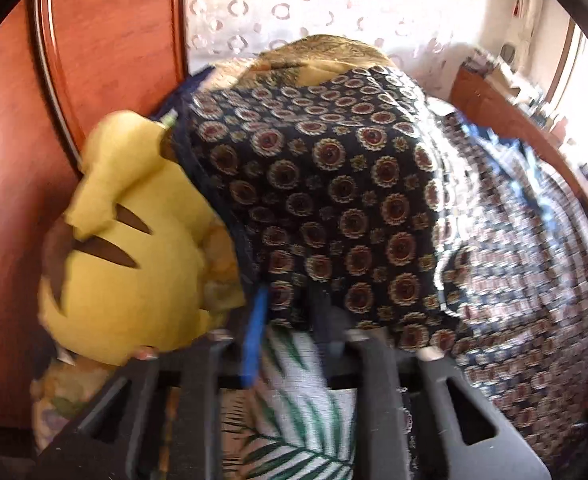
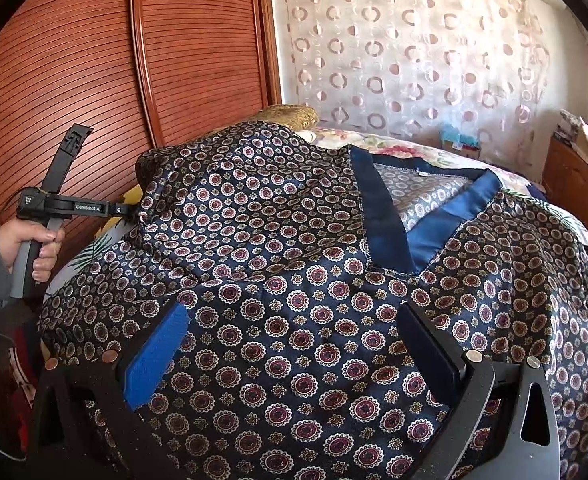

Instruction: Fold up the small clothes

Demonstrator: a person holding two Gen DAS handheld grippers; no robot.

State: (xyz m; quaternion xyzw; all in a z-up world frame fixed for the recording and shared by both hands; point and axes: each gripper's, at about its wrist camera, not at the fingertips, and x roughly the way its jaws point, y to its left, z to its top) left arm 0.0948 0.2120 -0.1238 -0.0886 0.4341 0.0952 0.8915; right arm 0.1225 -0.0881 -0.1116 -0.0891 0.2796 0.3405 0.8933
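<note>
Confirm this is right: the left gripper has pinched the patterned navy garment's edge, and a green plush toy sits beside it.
Not quite. The plush toy is yellow, as the left wrist view shows. The rest stands: the left gripper is shut on the edge of the patterned navy garment.

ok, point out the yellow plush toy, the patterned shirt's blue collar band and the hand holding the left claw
yellow plush toy (image 1: 141,248): left wrist view, on its yellow body.
blue collar band (image 2: 382,216): right wrist view, on the band's left strip.
hand (image 2: 33,246): right wrist view, on the fingers round the handle.

Left tongs (image 2: 135,211) clamped, right tongs (image 2: 294,344) spread.
</note>
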